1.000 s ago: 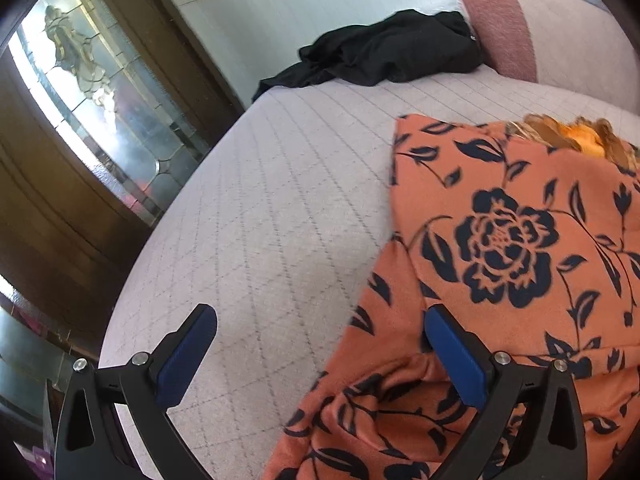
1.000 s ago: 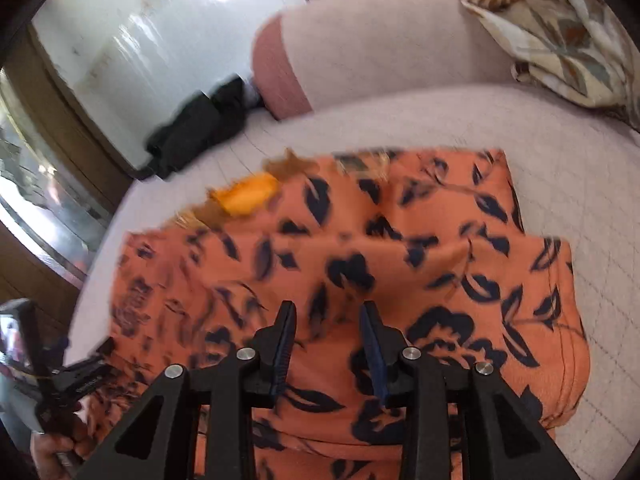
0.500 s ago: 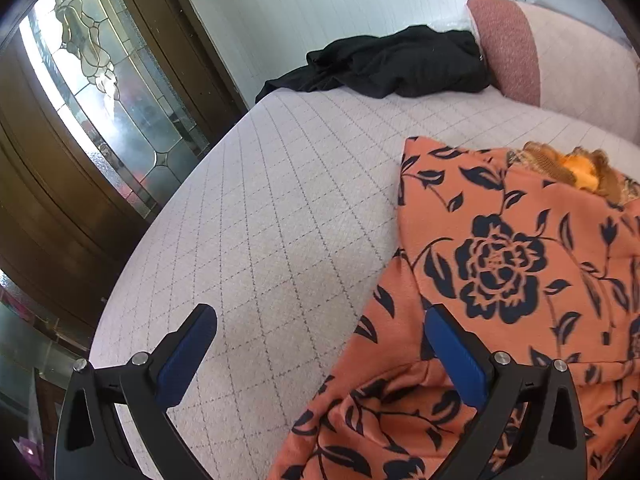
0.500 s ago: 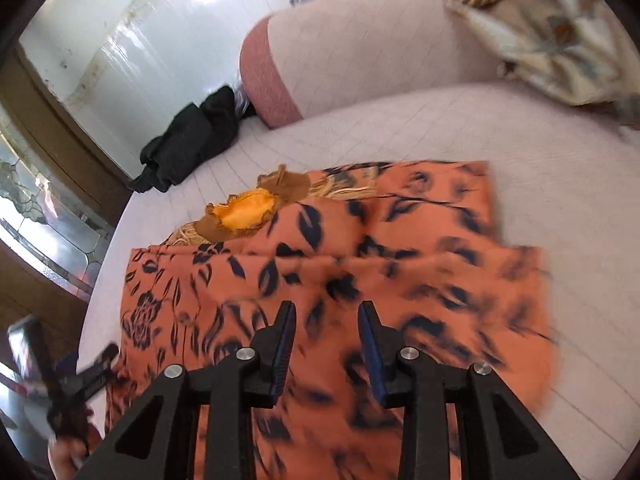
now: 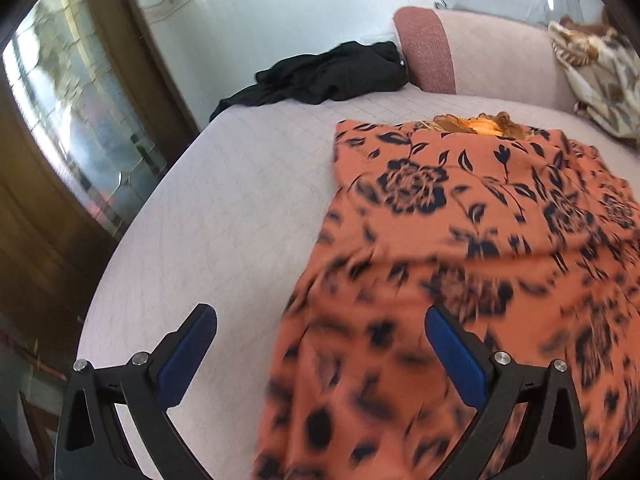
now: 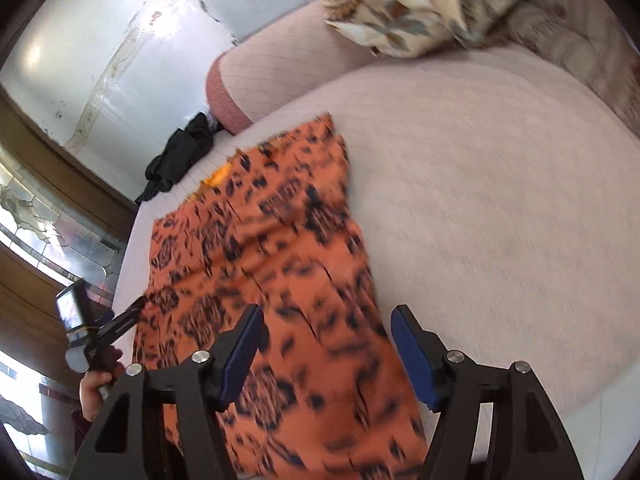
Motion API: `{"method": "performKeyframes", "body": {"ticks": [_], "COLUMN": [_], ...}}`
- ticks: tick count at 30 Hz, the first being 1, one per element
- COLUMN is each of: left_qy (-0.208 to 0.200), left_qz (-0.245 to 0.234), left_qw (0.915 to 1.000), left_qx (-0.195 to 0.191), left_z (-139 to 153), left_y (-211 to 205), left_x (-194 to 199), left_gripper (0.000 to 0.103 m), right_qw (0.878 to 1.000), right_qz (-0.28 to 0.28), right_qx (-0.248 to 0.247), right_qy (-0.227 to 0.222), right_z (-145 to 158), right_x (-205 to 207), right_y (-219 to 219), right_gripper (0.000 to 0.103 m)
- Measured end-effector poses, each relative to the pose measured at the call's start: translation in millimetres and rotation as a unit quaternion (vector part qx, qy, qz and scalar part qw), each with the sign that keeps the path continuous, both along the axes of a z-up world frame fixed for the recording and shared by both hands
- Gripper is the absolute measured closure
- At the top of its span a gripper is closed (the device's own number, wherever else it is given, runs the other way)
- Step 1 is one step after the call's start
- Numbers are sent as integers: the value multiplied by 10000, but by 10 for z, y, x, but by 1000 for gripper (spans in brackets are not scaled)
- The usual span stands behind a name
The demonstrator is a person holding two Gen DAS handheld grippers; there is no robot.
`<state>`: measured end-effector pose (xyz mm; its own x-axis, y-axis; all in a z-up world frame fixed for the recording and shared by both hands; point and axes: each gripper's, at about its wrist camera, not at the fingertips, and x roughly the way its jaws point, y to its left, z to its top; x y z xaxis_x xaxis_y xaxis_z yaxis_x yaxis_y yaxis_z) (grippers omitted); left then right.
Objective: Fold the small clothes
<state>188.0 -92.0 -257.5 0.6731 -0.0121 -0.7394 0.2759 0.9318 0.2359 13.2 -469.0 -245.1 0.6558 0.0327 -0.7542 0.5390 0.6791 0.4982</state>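
Observation:
An orange garment with dark flower print (image 5: pixel 472 248) lies spread on the pale quilted bed (image 5: pixel 224 216); it also shows in the right wrist view (image 6: pixel 272 264). My left gripper (image 5: pixel 320 350) is open and empty above the garment's near left edge. My right gripper (image 6: pixel 326 346) is open and empty above the garment's near right edge. The left gripper also shows at the left edge of the right wrist view (image 6: pixel 120 320), held in a hand. A yellow-orange cloth (image 5: pixel 480 125) peeks out at the garment's far edge.
A black garment (image 5: pixel 324 74) lies at the far end of the bed. A pink bolster (image 5: pixel 480 56) runs along the back, with a leaf-print cloth (image 5: pixel 596 76) on it. A wooden door with patterned glass (image 5: pixel 68 128) stands left of the bed.
My right gripper has opened from nearly shut and swung right, toward the garment's right edge. My left gripper stayed open and shifted right, over the garment's left part.

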Motion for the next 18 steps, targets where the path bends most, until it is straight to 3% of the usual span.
{"method": "performKeyframes", "body": {"ticks": [5, 10, 15, 18], "left_qy": [359, 824, 1187, 1069], "left_qz": [496, 1179, 1310, 1174], "left_qw": [9981, 9892, 9834, 9871], "left_qx": [-84, -285, -415, -184], "left_z": [-59, -73, -183, -234], "left_y": [684, 1267, 1404, 1265], "left_x": [-347, -555, -763, -898], "left_gripper": [0, 0, 0, 0], "right_qw": [9994, 9970, 9932, 9909], "right_qz": [-142, -284, -393, -535], "right_qx": [181, 486, 879, 1123], "right_qy": [240, 528, 655, 518], "right_z": [-203, -440, -653, -727], "right_x": [-308, -355, -404, -493], "right_y": [80, 122, 134, 128], "right_gripper": [33, 33, 33, 33]}}
